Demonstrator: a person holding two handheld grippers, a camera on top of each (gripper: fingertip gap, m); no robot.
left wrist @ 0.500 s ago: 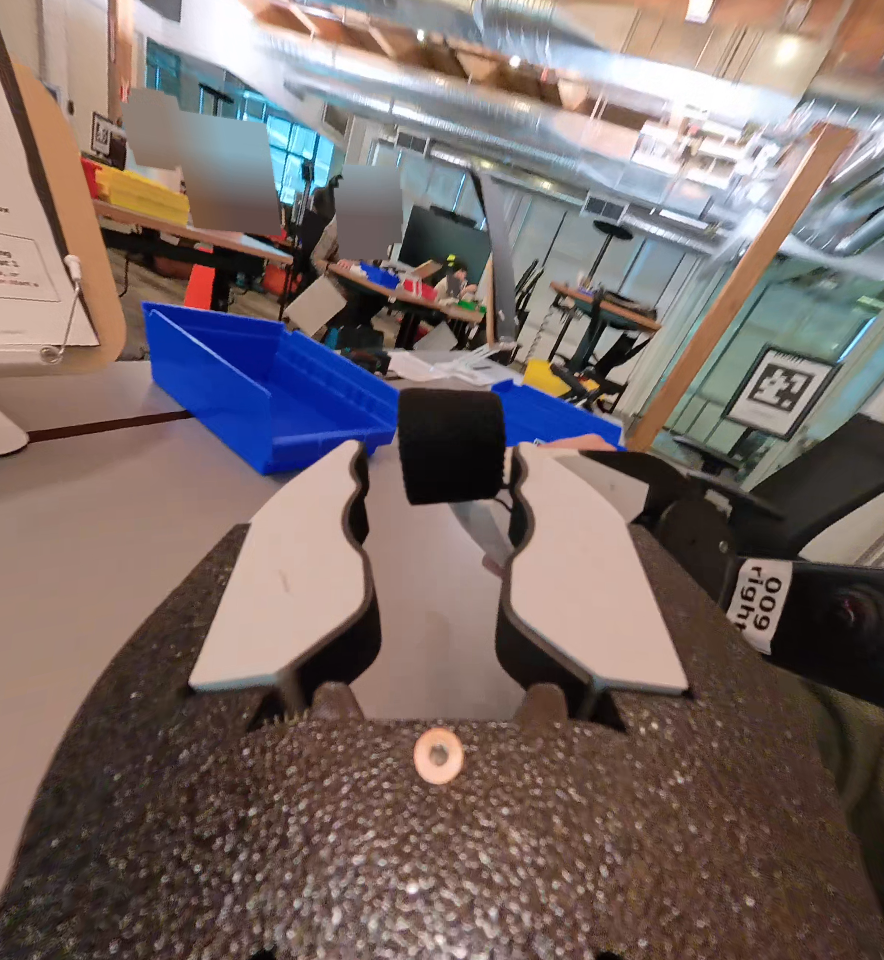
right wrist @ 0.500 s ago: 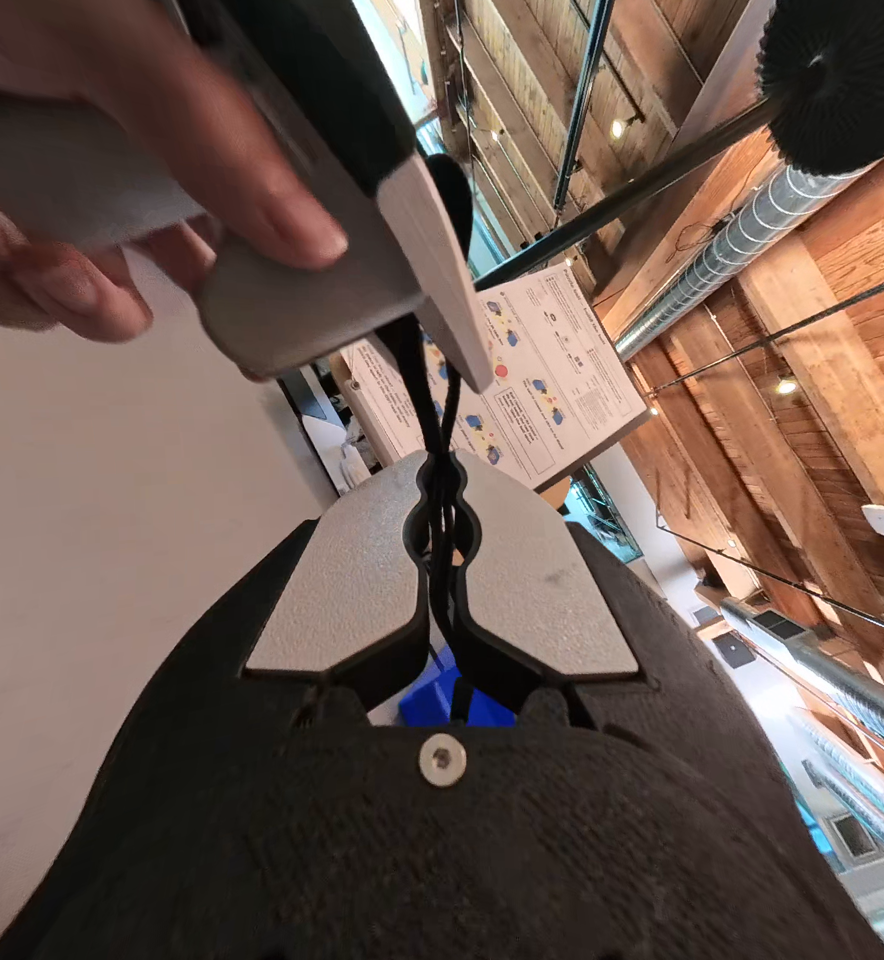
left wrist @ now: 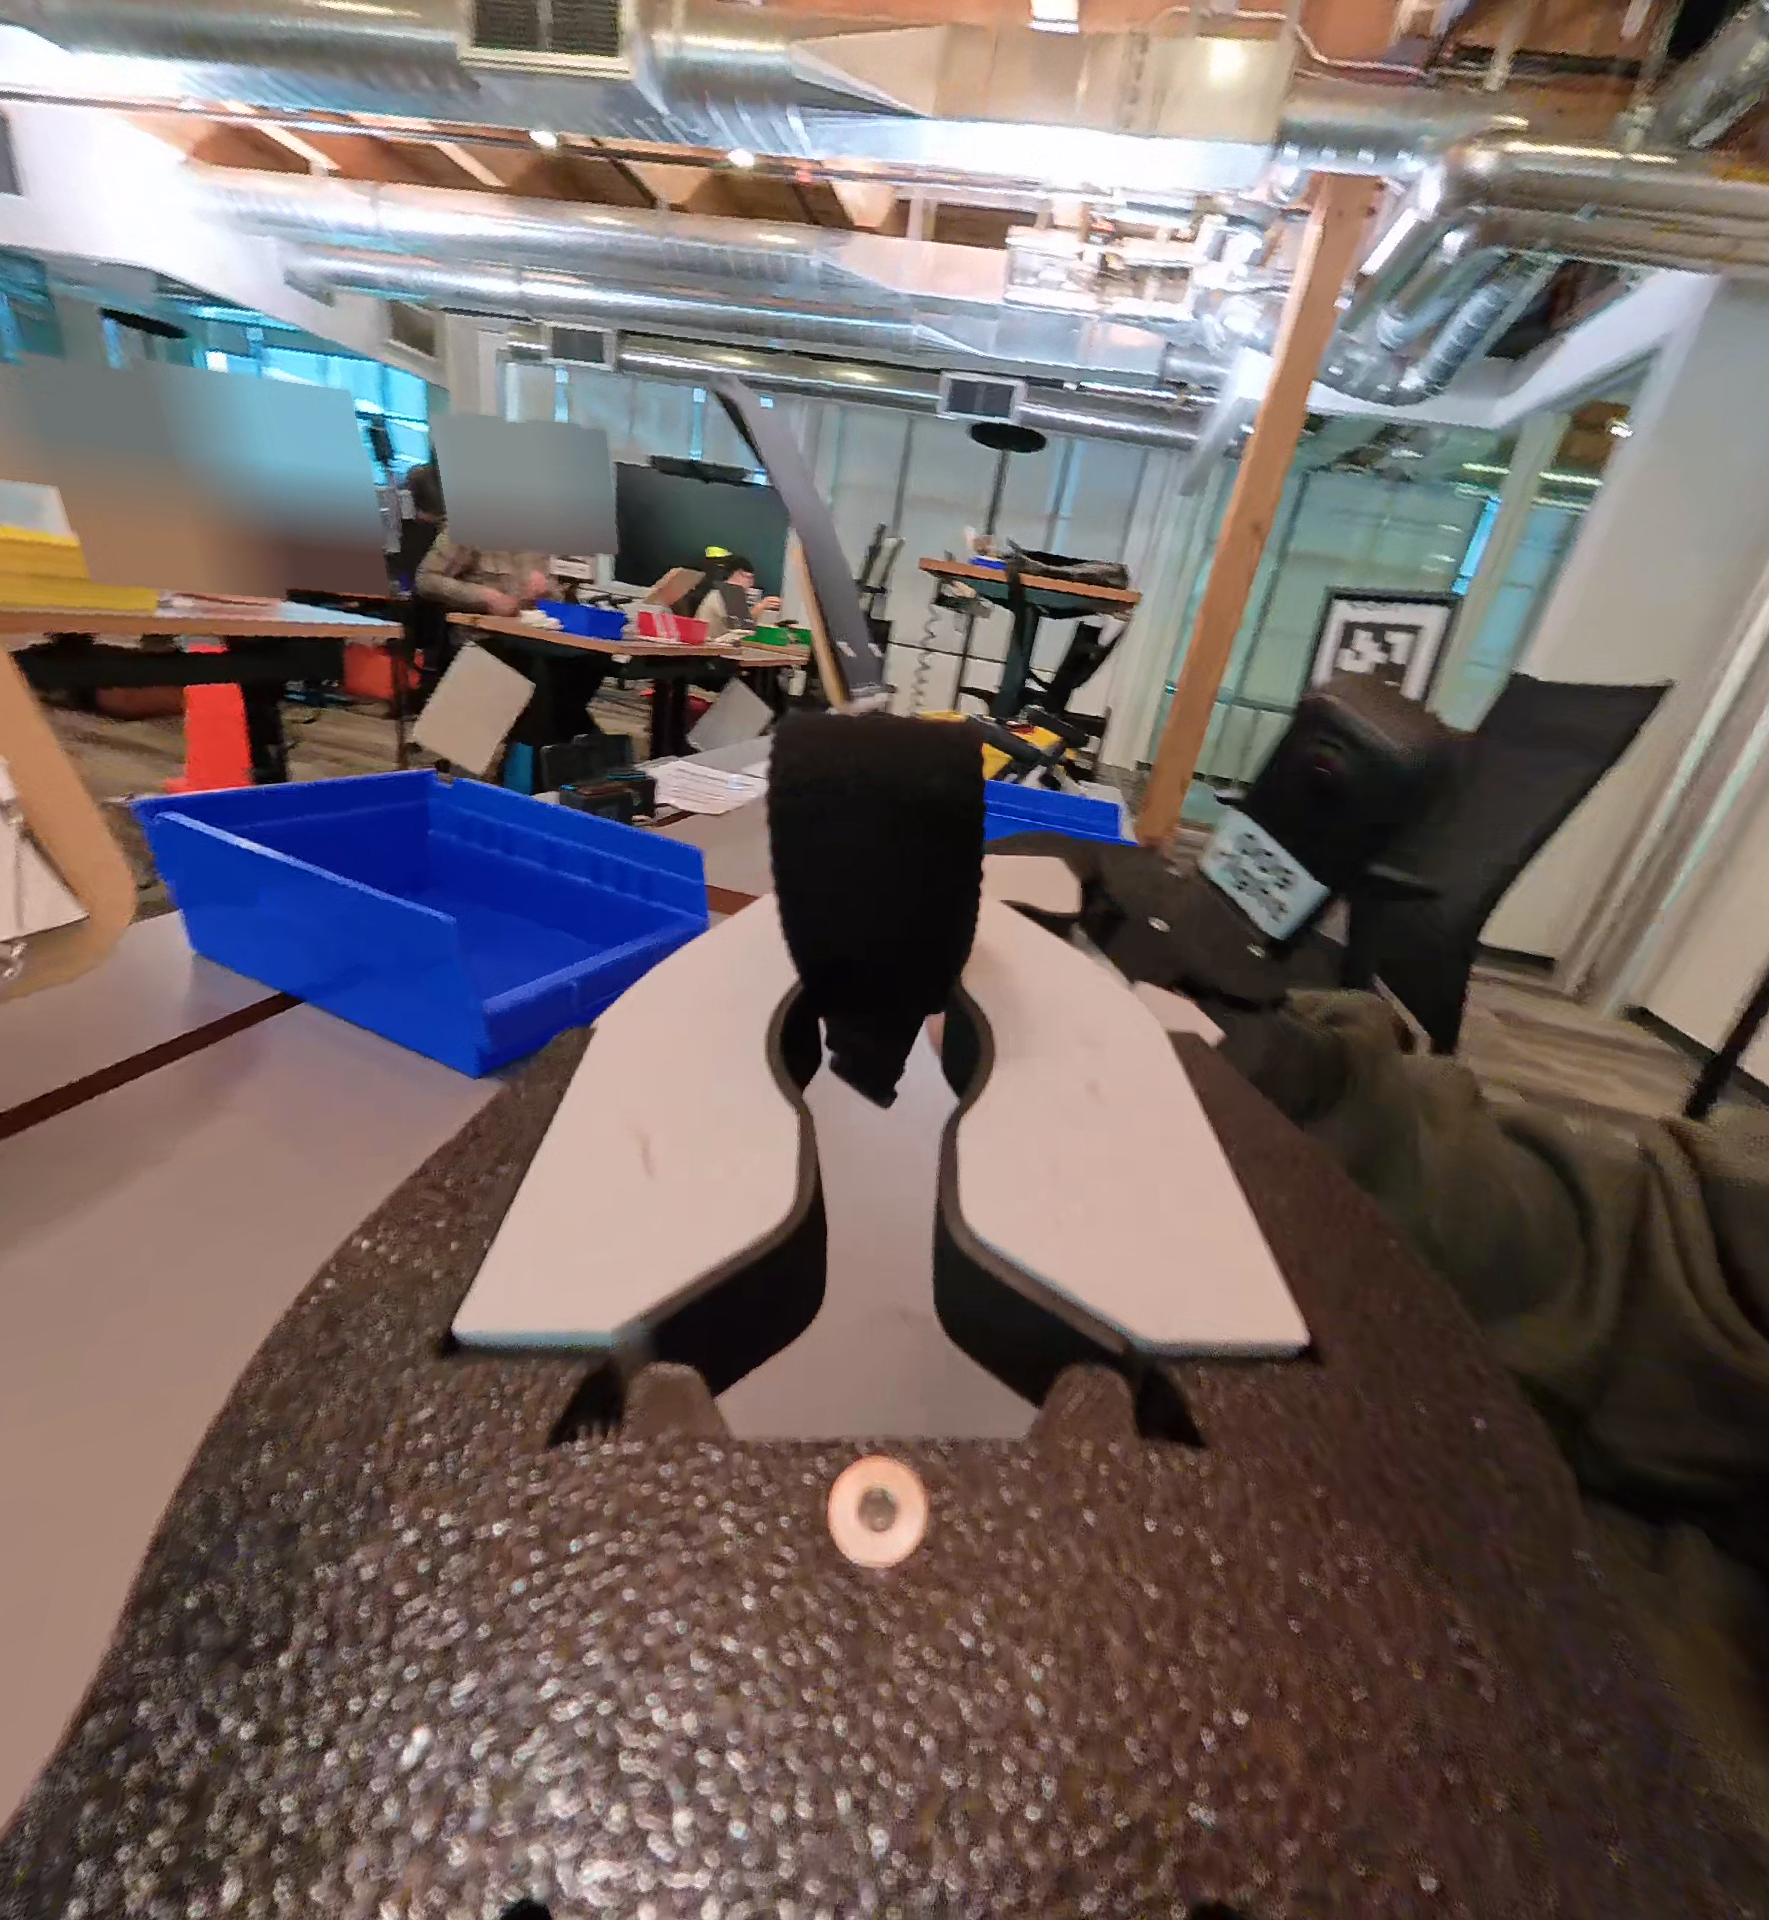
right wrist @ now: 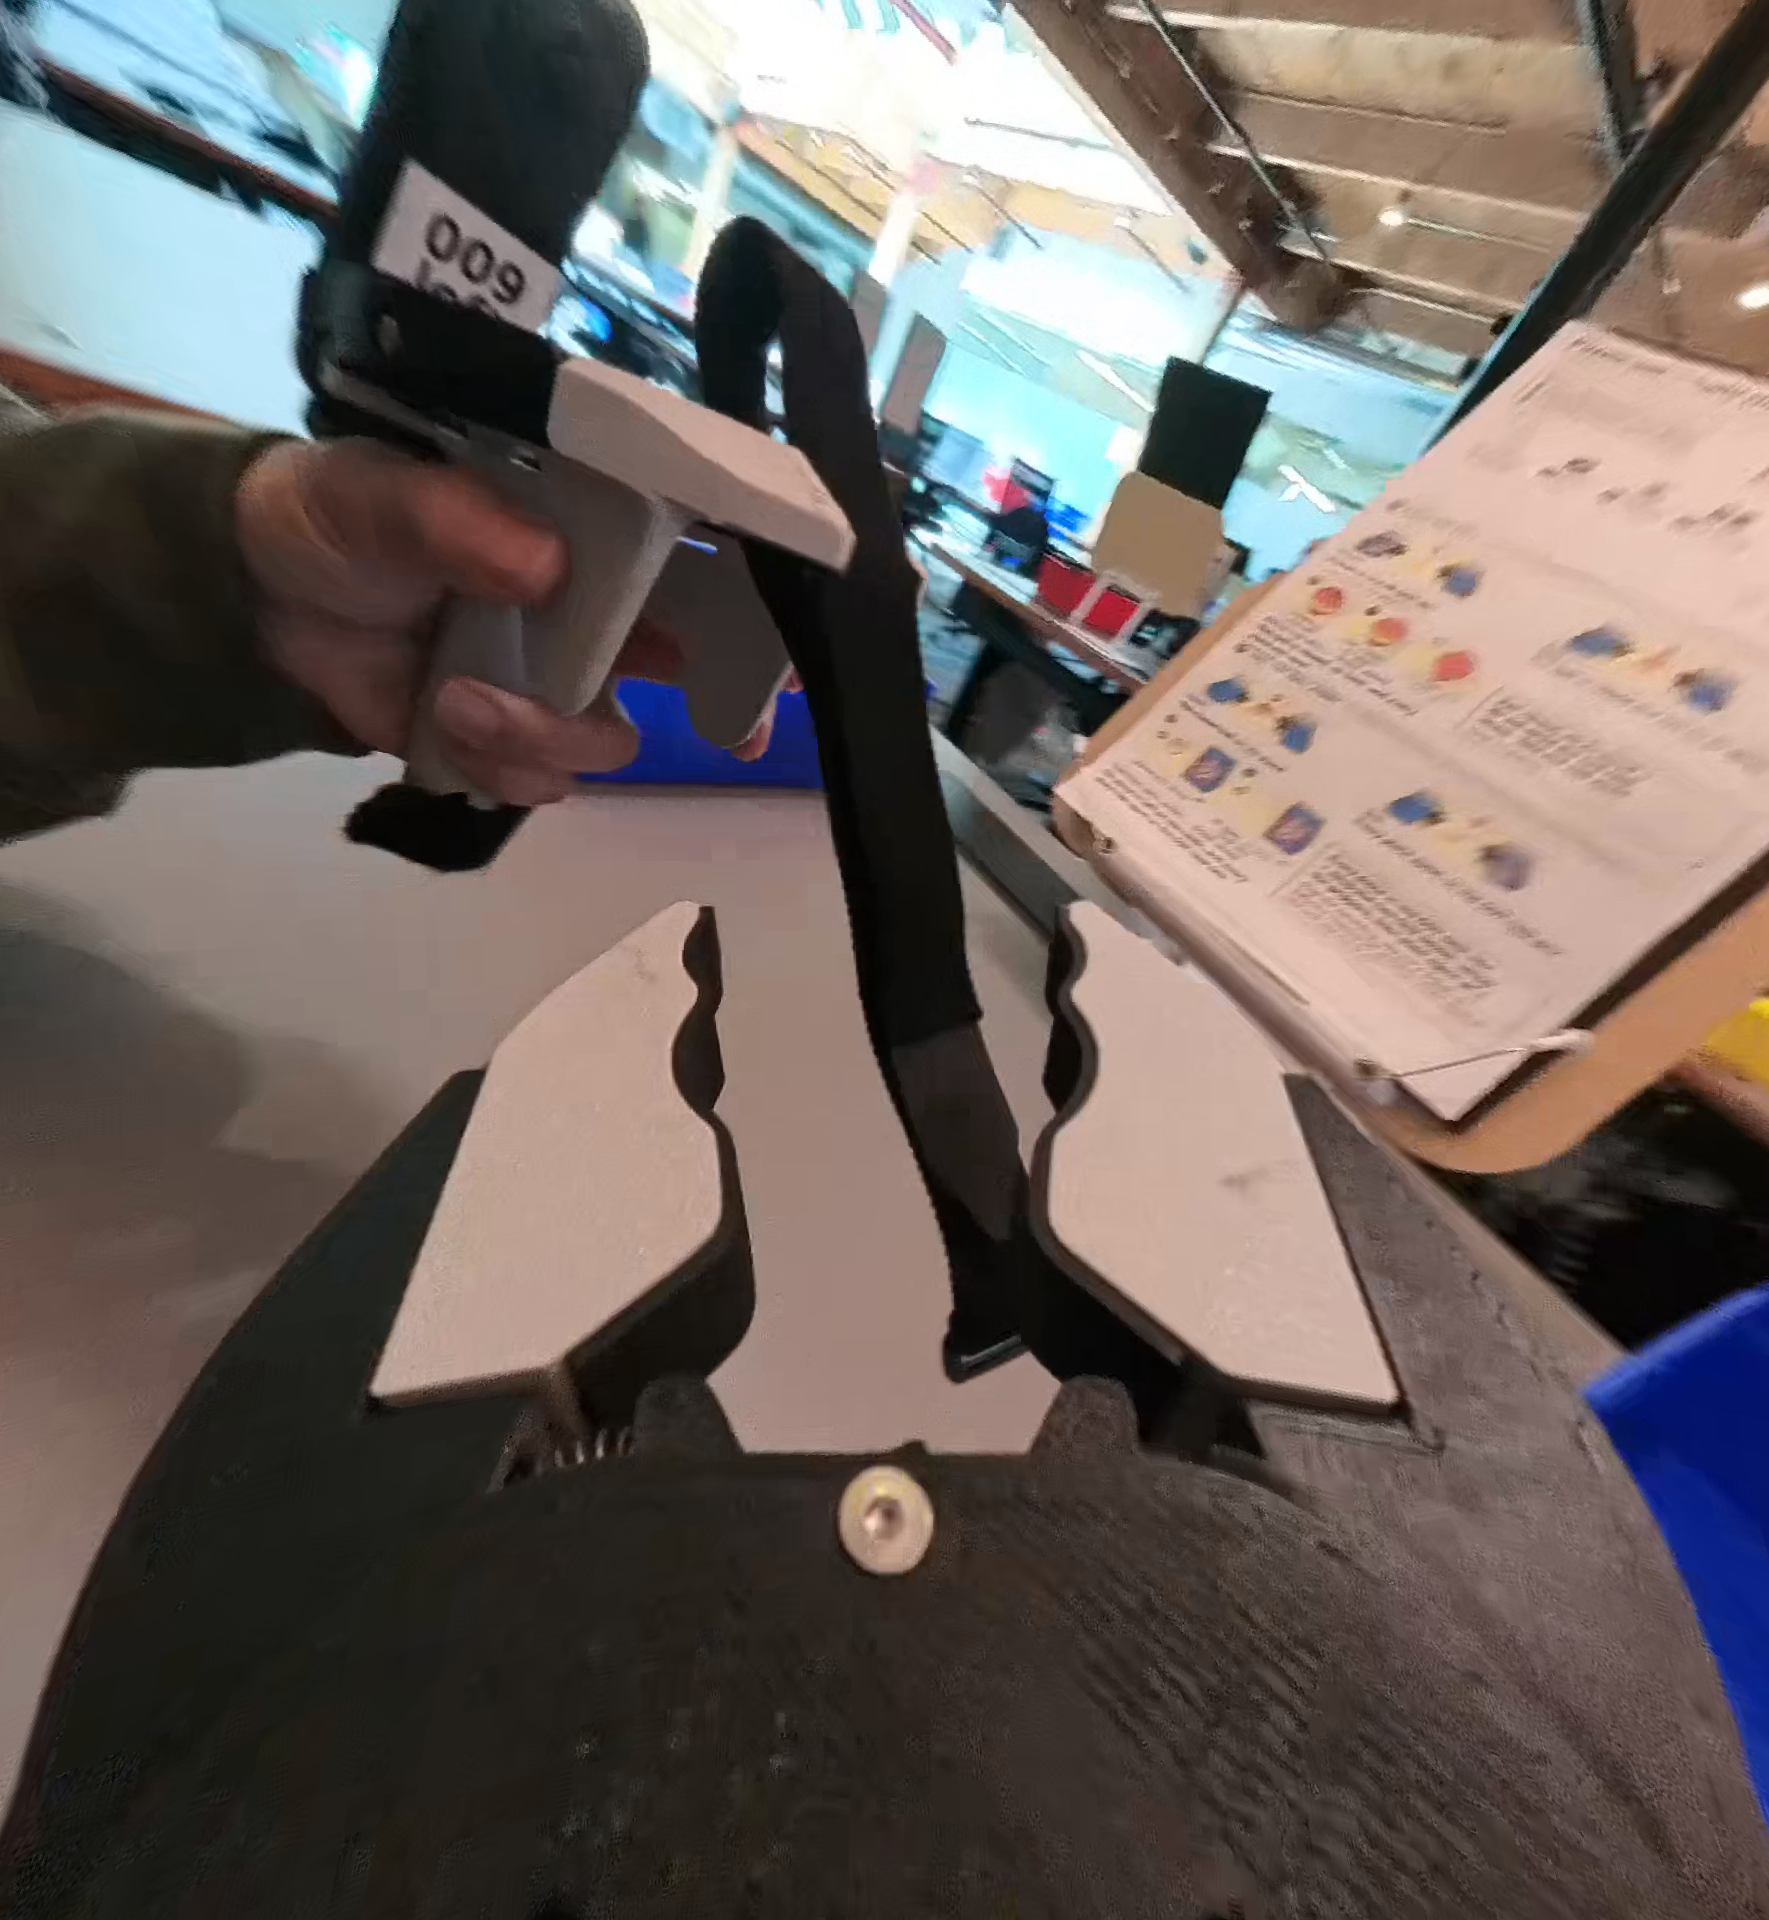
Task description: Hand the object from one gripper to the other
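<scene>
Half a second ago the right gripper (right wrist: 880, 1023) was clamped on the black strap (right wrist: 864, 727) and the left gripper (left wrist: 875, 961) stood open around it. Now the roles have swapped: the right one has sprung wide, and the left one has closed on the strap.

Largest first: the grey counter (left wrist: 132, 1299) lies under both tools, with a blue bin (left wrist: 423, 914) at about 10 o'clock from the left gripper in its own view, and an instruction board (right wrist: 1482, 727) at 2 o'clock in the right view. The hand (right wrist: 392, 613) holding the left gripper sits at 10 o'clock there.

The strap is off the counter, pinched near the left gripper's tips. In the right view its long axis runs roughly 11 o'clock to 5 o'clock: the folded top loops above the left gripper, and the free tail hangs down between the right gripper's open jaws, lying close to, perhaps touching, the 3 o'clock finger (right wrist: 1202, 1195).

The step in hand looks like the release, and the handover seems nearly done. To finish it well, the right gripper should back straight out along the strap's axis, staying wide so the tail slides free without snagging on the wavy pad. The left gripper should hold steady, since soft webbing could slip from a tip grasp if tugged.
</scene>
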